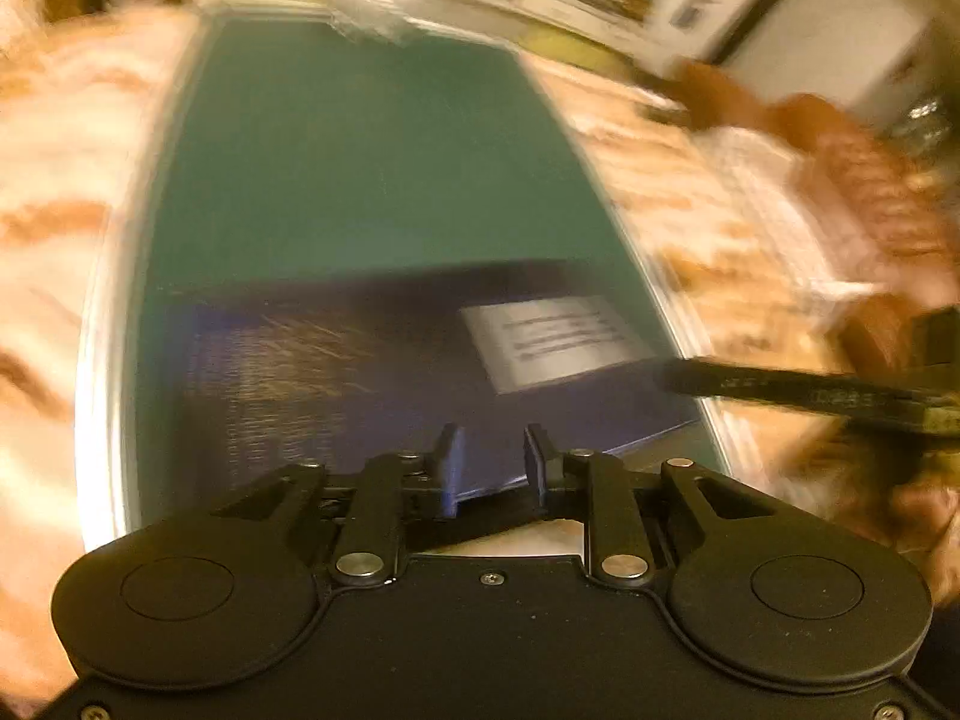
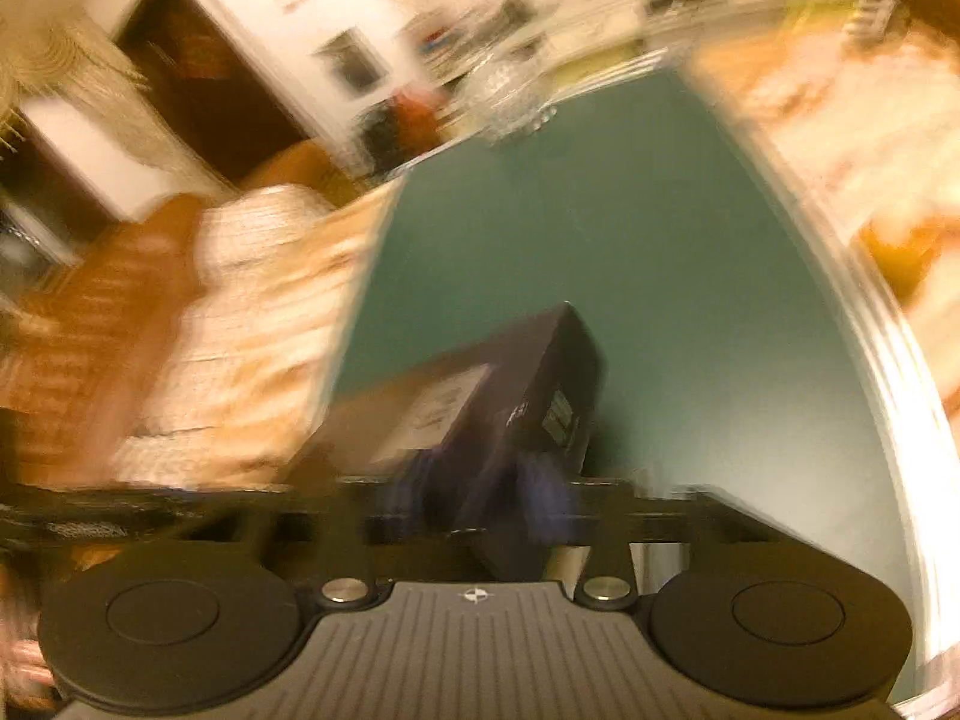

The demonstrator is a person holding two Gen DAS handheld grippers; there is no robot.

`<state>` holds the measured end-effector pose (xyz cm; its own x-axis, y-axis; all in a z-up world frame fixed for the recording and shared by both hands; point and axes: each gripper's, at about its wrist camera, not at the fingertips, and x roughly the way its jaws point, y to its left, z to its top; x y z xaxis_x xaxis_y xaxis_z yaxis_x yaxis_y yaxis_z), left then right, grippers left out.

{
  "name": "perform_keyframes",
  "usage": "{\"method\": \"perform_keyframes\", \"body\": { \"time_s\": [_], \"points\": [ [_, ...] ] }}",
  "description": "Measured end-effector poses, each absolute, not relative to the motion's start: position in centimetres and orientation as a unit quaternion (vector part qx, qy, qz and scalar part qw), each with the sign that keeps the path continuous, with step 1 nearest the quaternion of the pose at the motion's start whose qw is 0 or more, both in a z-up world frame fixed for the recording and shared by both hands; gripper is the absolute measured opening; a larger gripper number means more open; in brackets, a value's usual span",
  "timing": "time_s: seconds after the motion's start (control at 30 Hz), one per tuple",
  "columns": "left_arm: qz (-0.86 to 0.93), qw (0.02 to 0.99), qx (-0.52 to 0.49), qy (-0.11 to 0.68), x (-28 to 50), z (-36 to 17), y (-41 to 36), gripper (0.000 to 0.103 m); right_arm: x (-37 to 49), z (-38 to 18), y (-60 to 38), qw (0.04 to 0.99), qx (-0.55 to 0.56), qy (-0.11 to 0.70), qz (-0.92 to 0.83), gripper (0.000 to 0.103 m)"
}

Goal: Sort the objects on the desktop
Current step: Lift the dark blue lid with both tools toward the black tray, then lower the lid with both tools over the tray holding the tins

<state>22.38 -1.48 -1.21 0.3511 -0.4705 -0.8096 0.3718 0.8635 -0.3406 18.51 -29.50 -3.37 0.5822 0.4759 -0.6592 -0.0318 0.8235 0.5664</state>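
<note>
Dark box (image 1: 372, 360) lies flat on the green mat (image 1: 360, 168), near edge toward both wrists, white label (image 1: 555, 339) on top. Left gripper (image 1: 493, 468) is spread, empty, at the near edge. Right gripper (image 2: 480, 492) straddles a corner; blur hides whether it's pinching, can't tell. Looks like rigid cardboard, probably light, smooth faces likely slippery: grip across the thin edge, not the lid.

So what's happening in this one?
A person with a claw in each hand is handling a dark box with a white label on a green mat. The left claw sits at the box's near edge, fingers slightly apart. The right claw appears closed around one end of the box. Both views are badly motion-blurred, so contact is hard to confirm.
</note>
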Motion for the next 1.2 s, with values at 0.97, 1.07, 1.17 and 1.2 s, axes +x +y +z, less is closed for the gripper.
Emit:
{"method": "perform_keyframes", "body": {
  "time_s": [0.97, 1.07, 1.17, 1.2],
  "points": [
    [-0.124, 0.860, 0.015, 0.495, 30.0, -7.4, 21.8, 0.090, 12.2, -5.0, -14.1, 0.857, 0.246, 0.436, 0.124, 0.072],
    [-0.146, 0.851, 0.001, 0.504, 31.0, -8.8, 22.2, 0.090, 12.6, -5.9, -13.0, 0.847, 0.263, 0.446, 0.123, 0.072],
    [-0.159, 0.844, -0.015, 0.512, 31.7, -10.0, 22.7, 0.093, 12.6, -6.8, -11.9, 0.843, 0.277, 0.447, 0.114, 0.072],
    [-0.163, 0.842, -0.023, 0.514, 32.0, -10.4, 22.8, 0.095, 12.8, -7.1, -11.5, 0.843, 0.275, 0.449, 0.109, 0.072]
  ]
}}
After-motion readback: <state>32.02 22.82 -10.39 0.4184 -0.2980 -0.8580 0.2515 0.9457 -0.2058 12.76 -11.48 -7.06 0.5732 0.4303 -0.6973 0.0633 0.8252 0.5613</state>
